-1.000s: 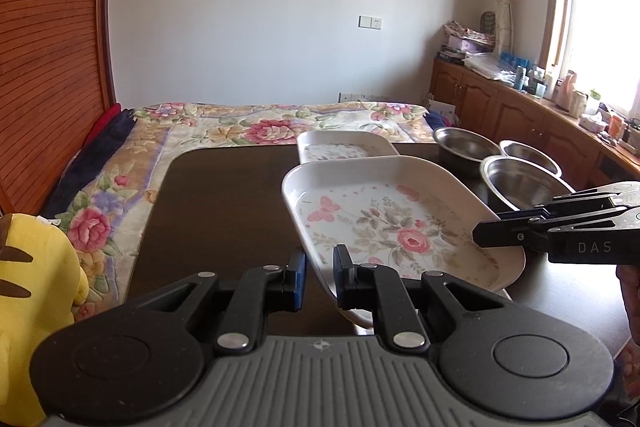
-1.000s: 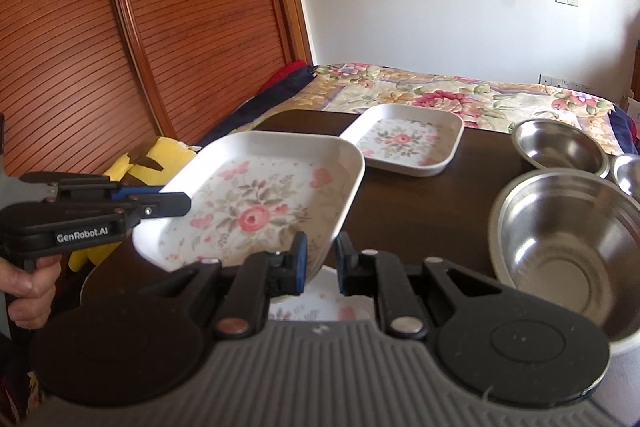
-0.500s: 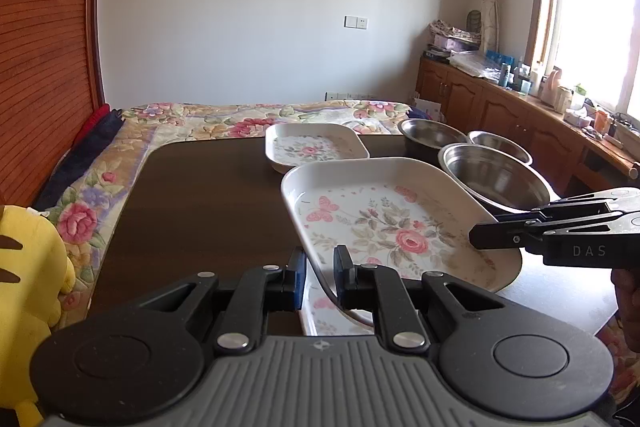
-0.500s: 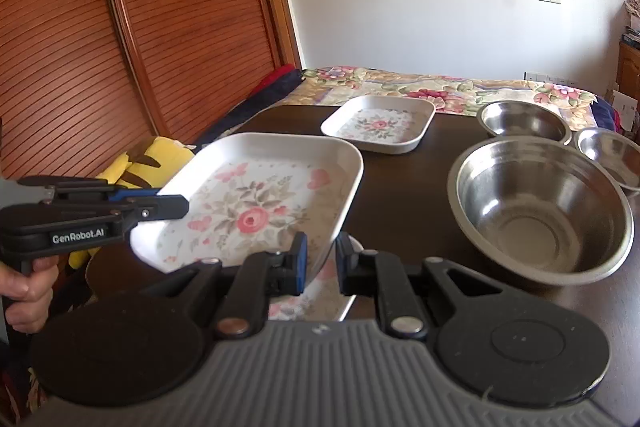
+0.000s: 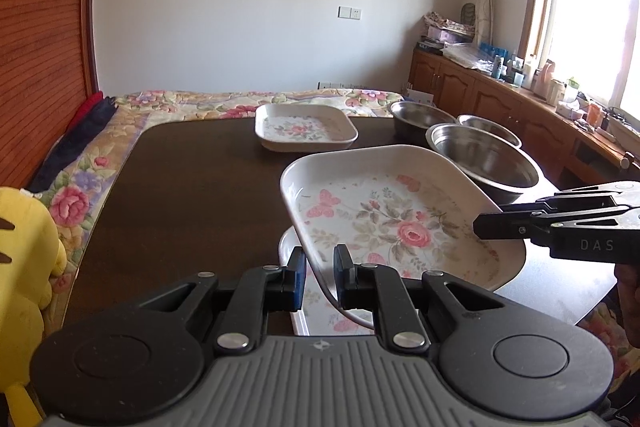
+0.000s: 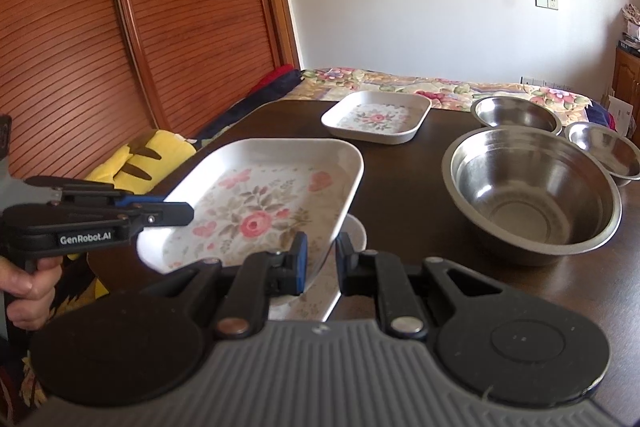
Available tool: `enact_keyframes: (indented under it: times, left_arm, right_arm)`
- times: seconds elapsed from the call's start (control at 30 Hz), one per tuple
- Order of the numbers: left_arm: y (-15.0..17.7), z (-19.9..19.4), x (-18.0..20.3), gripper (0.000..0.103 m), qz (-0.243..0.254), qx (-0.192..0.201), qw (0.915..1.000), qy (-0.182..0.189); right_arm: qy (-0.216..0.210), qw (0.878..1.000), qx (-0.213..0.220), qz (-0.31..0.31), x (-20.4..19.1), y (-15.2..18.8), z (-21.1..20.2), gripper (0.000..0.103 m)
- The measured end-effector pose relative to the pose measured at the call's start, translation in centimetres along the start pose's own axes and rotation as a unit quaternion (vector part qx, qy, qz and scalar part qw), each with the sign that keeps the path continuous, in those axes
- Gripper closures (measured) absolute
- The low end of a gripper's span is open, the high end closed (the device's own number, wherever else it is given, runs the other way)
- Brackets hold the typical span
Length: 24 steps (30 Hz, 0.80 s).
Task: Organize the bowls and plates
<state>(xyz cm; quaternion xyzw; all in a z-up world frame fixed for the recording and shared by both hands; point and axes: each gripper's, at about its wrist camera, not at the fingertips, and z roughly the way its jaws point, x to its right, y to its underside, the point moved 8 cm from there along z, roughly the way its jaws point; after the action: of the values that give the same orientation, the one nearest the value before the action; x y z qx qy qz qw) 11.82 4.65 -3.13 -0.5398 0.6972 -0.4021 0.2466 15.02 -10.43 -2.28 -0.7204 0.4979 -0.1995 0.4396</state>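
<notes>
A large white floral plate (image 5: 400, 219) (image 6: 256, 203) is held level above the dark table (image 5: 192, 187) (image 6: 400, 195). My left gripper (image 5: 320, 267) (image 6: 172, 215) is shut on its left rim. The opposite rim is clamped by my right gripper (image 6: 322, 255) (image 5: 480, 227), also shut. Directly under it a second floral plate (image 5: 320, 311) (image 6: 356, 231) lies on the table, mostly hidden. A smaller floral plate (image 5: 304, 129) (image 6: 376, 119) sits at the far side. A big steel bowl (image 5: 484, 159) (image 6: 532, 195) stands to the right, with two smaller steel bowls (image 5: 420, 115) (image 6: 516, 113) behind it.
A yellow plush toy (image 5: 24, 267) (image 6: 148, 155) sits off the table's left edge. A bed with a floral cover (image 5: 200, 103) lies beyond the far edge. Wooden cabinets (image 5: 500, 99) with clutter run along the right wall under the window. A hand (image 6: 24, 287) grips the left tool.
Both grippers have pulled back and up with the large plate. The far plate and bowls look further off, and more of the plate underneath shows.
</notes>
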Motion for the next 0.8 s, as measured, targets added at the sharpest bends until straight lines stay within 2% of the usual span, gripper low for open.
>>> enact_keyframes:
  times: [0.4, 0.8]
  left_arm:
    - [2.0, 1.1, -0.7, 0.087, -0.010, -0.019, 0.9998, -0.005]
    - [2.2, 2.1, -0.8, 0.087, -0.006, -0.025, 0.9996, -0.010]
  right_arm:
    - [0.000, 1.000, -0.020, -0.012, -0.7, 1.1, 0.4, 0.086]
    - [0.008, 0.999, -0.029, -0.017, -1.1, 2.3, 0.3, 0.086]
